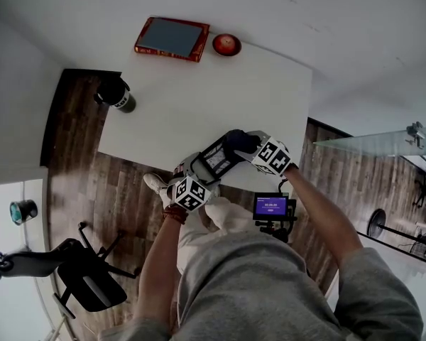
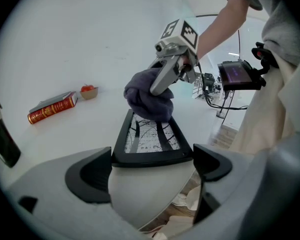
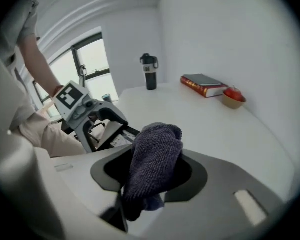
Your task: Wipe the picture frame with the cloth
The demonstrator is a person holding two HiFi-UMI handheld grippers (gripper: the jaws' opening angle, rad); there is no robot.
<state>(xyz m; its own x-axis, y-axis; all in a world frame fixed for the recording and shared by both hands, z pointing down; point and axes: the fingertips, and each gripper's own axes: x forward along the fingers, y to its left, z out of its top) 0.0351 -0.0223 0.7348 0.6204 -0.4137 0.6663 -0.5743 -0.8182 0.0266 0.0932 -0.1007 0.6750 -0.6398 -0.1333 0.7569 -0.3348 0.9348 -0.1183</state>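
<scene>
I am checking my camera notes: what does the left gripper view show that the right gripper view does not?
Only the left gripper view: the whole front of the picture frame, held in the fingers of the left gripper; the right gripper holding the cloth at its far end; a lit screen. Only the right gripper view: a window and the left gripper from outside. Both: the cloth, red book, bowl, dark bottle, white table.

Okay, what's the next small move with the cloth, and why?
Probably draw the cloth in the right tool along the glass toward the left tool; the cloth rests on the far end of the picture frame, near glass uncovered.
</scene>
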